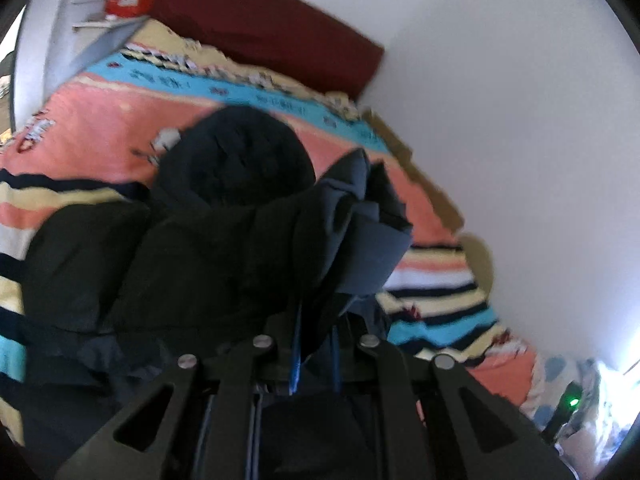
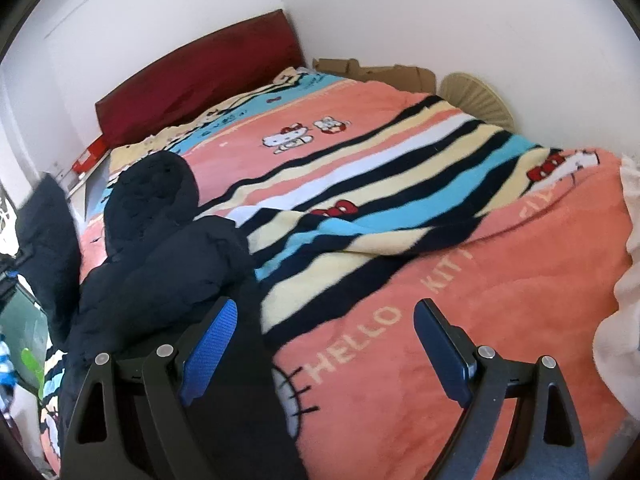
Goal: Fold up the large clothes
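A large dark navy padded jacket with a hood lies on the left side of the bed. In the left wrist view the jacket fills the middle, its hood lying beyond. My left gripper is shut on a bunched fold of the jacket, whose blue-grey lining stands up above the jaws. My right gripper is open and empty, hovering over the bed at the jacket's right edge; its left finger is over the dark fabric.
The bed carries a pink striped Hello Kitty blanket. A dark red headboard stands at the far end against white walls. Flattened cardboard and a beige fan sit by the wall. A red box stands beside the headboard.
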A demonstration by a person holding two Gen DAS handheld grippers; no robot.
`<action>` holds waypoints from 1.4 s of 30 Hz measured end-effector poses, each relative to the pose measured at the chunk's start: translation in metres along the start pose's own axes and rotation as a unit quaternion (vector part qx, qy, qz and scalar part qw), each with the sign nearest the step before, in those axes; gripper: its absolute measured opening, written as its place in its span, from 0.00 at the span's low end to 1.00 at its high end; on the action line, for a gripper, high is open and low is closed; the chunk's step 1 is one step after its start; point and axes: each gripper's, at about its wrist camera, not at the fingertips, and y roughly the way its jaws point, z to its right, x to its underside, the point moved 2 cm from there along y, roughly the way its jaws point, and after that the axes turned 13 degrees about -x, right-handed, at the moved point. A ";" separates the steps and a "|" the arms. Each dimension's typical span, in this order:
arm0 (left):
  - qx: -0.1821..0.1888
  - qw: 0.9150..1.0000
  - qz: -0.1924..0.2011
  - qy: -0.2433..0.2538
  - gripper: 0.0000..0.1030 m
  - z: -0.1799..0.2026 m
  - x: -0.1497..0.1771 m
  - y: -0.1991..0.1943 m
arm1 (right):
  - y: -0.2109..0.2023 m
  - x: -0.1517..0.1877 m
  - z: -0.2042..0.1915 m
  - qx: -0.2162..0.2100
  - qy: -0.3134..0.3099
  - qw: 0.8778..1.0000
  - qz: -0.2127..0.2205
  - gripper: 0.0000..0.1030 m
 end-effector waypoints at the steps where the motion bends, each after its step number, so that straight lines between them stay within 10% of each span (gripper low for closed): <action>1: -0.007 1.000 -0.011 0.010 0.10 0.010 0.006 0.015 | 0.003 0.001 0.005 0.001 0.004 1.000 -0.003 0.87; 10: -0.055 0.993 -0.089 0.060 0.15 0.037 0.080 0.098 | 0.024 0.009 0.023 0.009 0.013 0.999 -0.028 0.87; 20: -0.027 0.989 -0.067 0.127 0.48 0.047 0.076 0.062 | 0.059 0.013 -0.026 -0.012 -0.037 0.997 -0.060 0.88; 27: 0.027 0.992 -0.024 0.121 0.51 0.003 0.055 0.001 | 0.077 0.003 -0.101 -0.044 -0.096 0.992 -0.066 0.89; 32: -0.061 0.991 -0.019 0.121 0.51 -0.073 0.024 -0.035 | 0.100 -0.008 -0.189 -0.083 -0.173 0.979 -0.071 0.89; 38: -0.221 0.964 0.001 0.147 0.51 -0.172 -0.028 -0.107 | 0.147 0.002 -0.295 -0.132 -0.250 0.955 -0.088 0.89; 42: -0.246 0.960 0.003 0.135 0.52 -0.202 -0.028 -0.109 | 0.178 0.020 -0.335 -0.148 -0.276 0.944 -0.103 0.89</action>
